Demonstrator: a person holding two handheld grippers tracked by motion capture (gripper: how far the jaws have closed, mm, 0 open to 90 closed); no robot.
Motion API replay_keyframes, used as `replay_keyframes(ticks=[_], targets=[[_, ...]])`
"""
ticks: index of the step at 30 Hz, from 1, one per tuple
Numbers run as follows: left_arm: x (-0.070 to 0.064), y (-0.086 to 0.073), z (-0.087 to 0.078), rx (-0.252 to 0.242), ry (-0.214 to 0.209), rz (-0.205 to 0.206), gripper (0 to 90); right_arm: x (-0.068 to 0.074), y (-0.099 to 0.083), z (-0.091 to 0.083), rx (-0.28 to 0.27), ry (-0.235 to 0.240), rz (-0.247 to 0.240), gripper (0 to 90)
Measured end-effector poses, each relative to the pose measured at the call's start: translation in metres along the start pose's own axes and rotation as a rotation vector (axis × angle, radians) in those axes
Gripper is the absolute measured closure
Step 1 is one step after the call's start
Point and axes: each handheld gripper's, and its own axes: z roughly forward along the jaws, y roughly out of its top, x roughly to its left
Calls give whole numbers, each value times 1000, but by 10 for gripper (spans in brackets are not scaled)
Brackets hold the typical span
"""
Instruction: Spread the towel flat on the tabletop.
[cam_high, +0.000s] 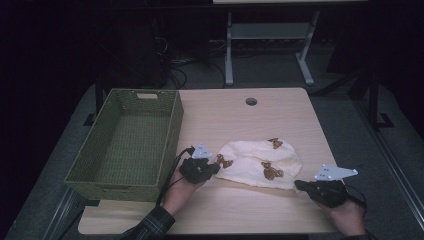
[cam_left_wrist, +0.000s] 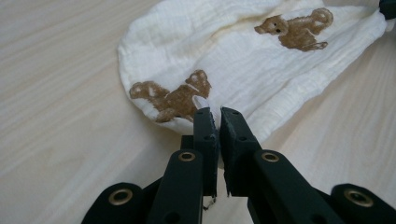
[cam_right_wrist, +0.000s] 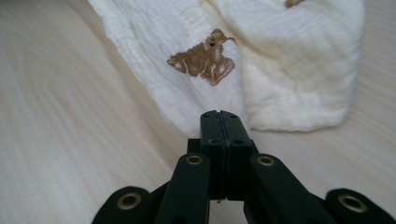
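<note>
A cream muslin cloth printed with brown squirrels (cam_high: 260, 162) lies crumpled on the pale wooden table (cam_high: 235, 120), its long axis running left to right between two hands. The left gripper (cam_high: 212, 167) pinches the cloth's left edge, jaws nearly together on the hem. The right gripper (cam_high: 298, 185) touches the right corner, jaws closed (whether on fabric, I cannot tell). A green woven basket (cam_high: 125, 145) waits nearer the left hand.
</note>
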Motion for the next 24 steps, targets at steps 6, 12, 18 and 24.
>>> replay_keyframes(ticks=[6, 12, 18, 24], targets=[[-11, -15, -7, 30, -33, -3, 848, 12, -11, -6, 15, 34, -4, 892], [-23, -31, -12, 61, -72, -13, 831, 25, -22, -11, 34, 67, -3, 887], [-20, -25, -14, 16, -37, 9, 671, 22, -19, -12, 24, 96, 27, 727], [-12, -9, -8, -7, -38, 17, 604, 8, -8, -7, 21, 76, 45, 672]])
